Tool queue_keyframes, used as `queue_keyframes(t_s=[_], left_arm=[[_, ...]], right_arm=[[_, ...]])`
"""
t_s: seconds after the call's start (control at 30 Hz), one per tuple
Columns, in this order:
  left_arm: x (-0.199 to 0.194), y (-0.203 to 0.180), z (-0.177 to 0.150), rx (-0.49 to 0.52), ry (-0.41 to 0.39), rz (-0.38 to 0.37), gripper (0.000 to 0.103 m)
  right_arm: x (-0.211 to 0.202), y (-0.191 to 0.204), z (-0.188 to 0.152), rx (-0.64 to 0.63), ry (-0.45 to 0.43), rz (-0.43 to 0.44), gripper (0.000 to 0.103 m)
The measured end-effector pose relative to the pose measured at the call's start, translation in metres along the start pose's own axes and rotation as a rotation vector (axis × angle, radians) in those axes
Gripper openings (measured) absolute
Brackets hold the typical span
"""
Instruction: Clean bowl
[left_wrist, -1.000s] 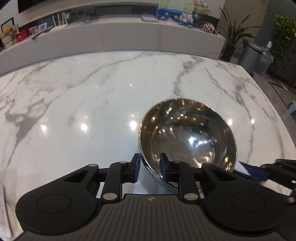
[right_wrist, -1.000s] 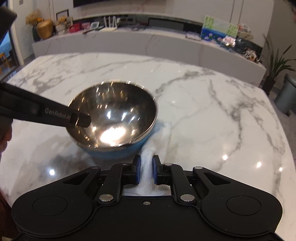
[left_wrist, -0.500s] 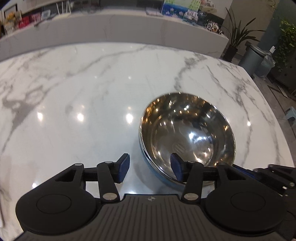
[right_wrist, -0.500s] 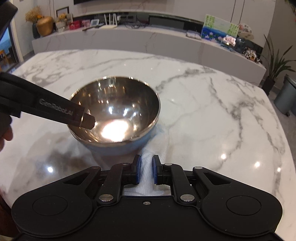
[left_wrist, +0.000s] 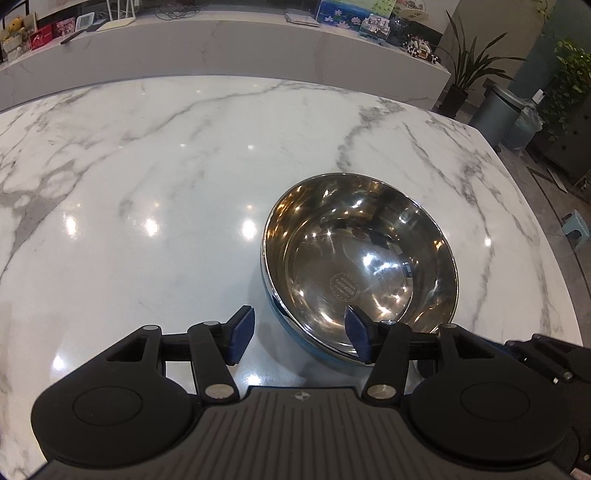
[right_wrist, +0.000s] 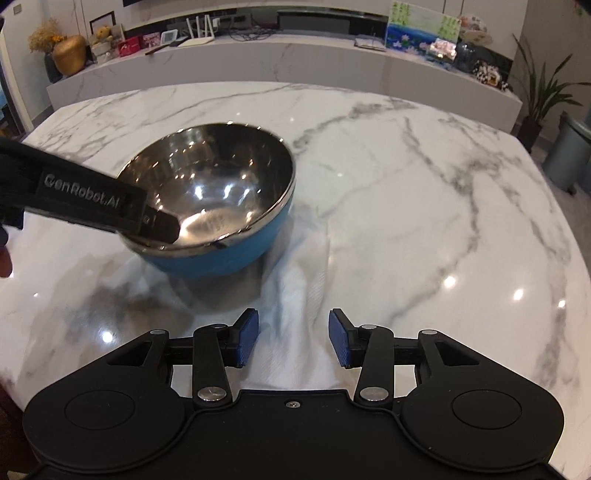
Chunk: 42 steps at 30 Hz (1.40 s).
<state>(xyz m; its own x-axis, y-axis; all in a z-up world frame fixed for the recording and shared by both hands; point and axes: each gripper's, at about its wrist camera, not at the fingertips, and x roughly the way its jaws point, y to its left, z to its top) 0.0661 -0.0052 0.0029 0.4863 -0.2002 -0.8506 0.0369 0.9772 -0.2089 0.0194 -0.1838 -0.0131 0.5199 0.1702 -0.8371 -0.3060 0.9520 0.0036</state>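
Observation:
The bowl (left_wrist: 358, 266), shiny steel inside and blue outside (right_wrist: 214, 254), sits on the marble table. My left gripper (left_wrist: 300, 336) straddles the bowl's near rim, one pad outside and one over the inside. Its jaws are opening and neither pad presses on the rim. In the right wrist view one of its fingers (right_wrist: 92, 199) reaches over the bowl's left rim. A white cloth (right_wrist: 295, 291) lies crumpled on the table against the bowl's right side. My right gripper (right_wrist: 293, 341) hovers over the cloth's near end. Its jaws are opening and the cloth lies loose between the pads.
The marble table (left_wrist: 147, 166) stretches far to the left and behind the bowl; its right edge (left_wrist: 554, 258) is close to the bowl. Beyond stand a long counter (right_wrist: 295, 62) with small items, a potted plant (right_wrist: 543, 96) and a grey bin (left_wrist: 495, 114).
My left gripper's jaws have come off the bowl's near rim and spread apart. My right gripper's jaws, shut on the white cloth before, have spread and let it go.

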Motion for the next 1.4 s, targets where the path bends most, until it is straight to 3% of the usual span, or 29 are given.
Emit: queue_keyframes(t_s=[0.27, 0.37, 0.43, 0.6, 0.8, 1.07, 1.2, 1.4], left_arm=[[0.0, -0.001, -0.001, 0.004, 0.004, -0.006, 0.053], [0.001, -0.002, -0.001, 0.006, 0.007, -0.006, 0.053], [0.001, -0.003, -0.001, 0.009, 0.008, -0.007, 0.053], [0.001, -0.005, -0.002, 0.013, 0.011, -0.007, 0.053], [0.001, -0.006, -0.002, 0.024, 0.011, -0.004, 0.053], [0.004, -0.009, 0.0, 0.055, -0.005, 0.032, 0.043], [0.005, -0.008, 0.003, 0.049, -0.006, 0.034, 0.043], [0.006, -0.006, 0.001, 0.038, 0.022, 0.015, 0.054]], right_arm=[[0.006, 0.008, -0.006, -0.023, 0.003, 0.002, 0.04], [0.006, 0.012, -0.006, -0.032, -0.01, 0.004, 0.035], [0.007, 0.013, -0.005, -0.036, -0.016, 0.002, 0.025], [0.008, 0.01, -0.003, -0.012, -0.021, 0.003, 0.017], [0.005, 0.008, 0.0, -0.005, -0.034, 0.004, 0.015], [-0.021, -0.001, 0.005, 0.017, -0.155, -0.036, 0.015], [-0.023, 0.005, 0.005, -0.008, -0.161, -0.028, 0.015], [-0.019, 0.014, 0.005, -0.045, -0.137, -0.017, 0.015]])
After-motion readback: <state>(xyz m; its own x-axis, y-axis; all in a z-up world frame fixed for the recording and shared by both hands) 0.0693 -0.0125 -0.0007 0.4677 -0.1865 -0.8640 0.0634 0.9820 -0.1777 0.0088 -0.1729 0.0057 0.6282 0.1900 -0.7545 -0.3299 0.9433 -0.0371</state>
